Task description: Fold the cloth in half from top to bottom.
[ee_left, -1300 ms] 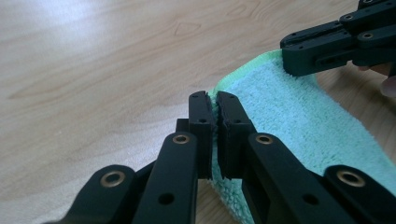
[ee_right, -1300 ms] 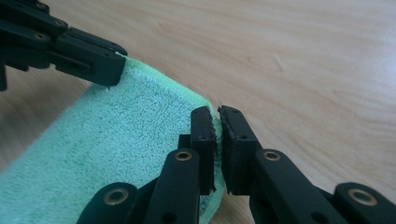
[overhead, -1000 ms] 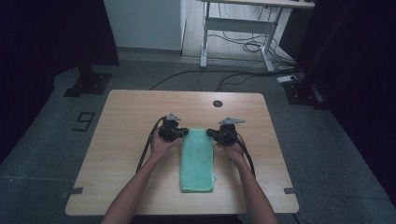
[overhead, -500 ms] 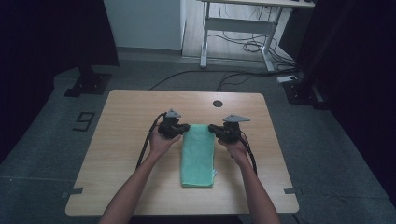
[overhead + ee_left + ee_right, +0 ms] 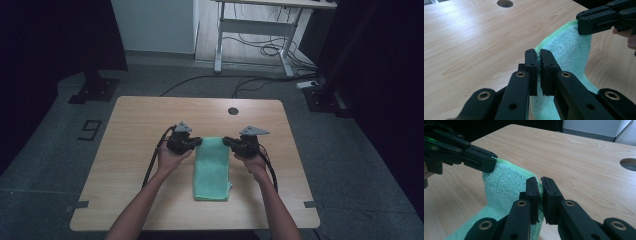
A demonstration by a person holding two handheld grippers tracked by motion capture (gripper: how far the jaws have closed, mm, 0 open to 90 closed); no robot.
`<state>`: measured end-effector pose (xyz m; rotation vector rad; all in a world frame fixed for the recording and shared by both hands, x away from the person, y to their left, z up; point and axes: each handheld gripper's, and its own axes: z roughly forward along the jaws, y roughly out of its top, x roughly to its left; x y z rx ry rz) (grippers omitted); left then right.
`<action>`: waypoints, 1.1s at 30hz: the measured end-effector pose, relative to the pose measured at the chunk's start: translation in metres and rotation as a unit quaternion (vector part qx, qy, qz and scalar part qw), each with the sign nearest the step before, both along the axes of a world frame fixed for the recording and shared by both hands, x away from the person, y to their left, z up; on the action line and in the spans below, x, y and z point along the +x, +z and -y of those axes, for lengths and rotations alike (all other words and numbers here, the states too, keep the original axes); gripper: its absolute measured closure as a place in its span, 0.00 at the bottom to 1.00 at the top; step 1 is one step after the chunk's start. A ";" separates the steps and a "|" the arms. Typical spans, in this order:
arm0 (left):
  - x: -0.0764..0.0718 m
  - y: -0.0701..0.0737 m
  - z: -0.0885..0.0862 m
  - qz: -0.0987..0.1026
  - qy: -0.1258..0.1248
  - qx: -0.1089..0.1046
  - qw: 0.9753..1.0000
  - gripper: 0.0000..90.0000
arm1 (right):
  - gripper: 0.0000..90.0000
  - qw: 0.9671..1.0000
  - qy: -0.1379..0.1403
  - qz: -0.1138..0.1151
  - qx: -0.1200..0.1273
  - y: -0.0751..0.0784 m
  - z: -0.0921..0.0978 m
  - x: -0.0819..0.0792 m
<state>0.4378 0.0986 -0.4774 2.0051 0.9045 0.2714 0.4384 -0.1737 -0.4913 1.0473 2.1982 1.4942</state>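
High view: a green terry towel (image 5: 212, 169), folded into a long strip, lies on the wooden table (image 5: 135, 120) with its long axis running from the person's edge toward the far side. The left gripper (image 5: 196, 143) sits at the strip's far left corner and the right gripper (image 5: 229, 142) at its far right corner, so each hand is right at its own corner and neither is the nearer. The rest of the towel trails back toward the person, its near end flat on the wood between the forearms.

Left gripper view: the jaws are pressed together on the towel's hemmed edge (image 5: 564, 52), which rises off the table at this corner. The other gripper's jaws (image 5: 584, 25) clamp the opposite corner farther off.

Right gripper view: here too the jaws are pinching the towel's edge (image 5: 506, 182), with the cloth lifted and draped between the two grips; the left gripper's jaws (image 5: 489, 162) hold the far corner.

Against the earlier frames, both grippers and the towel's near end lie slightly farther from the person's table edge; the far end seems to be drawn away, perhaps to lift or unfold.
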 end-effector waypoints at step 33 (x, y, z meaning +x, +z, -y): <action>-0.048 -0.006 -0.010 0.006 -0.031 -0.002 1.000 0.94 | 0.93 0.999 0.040 -0.001 0.022 -0.014 0.004 -0.042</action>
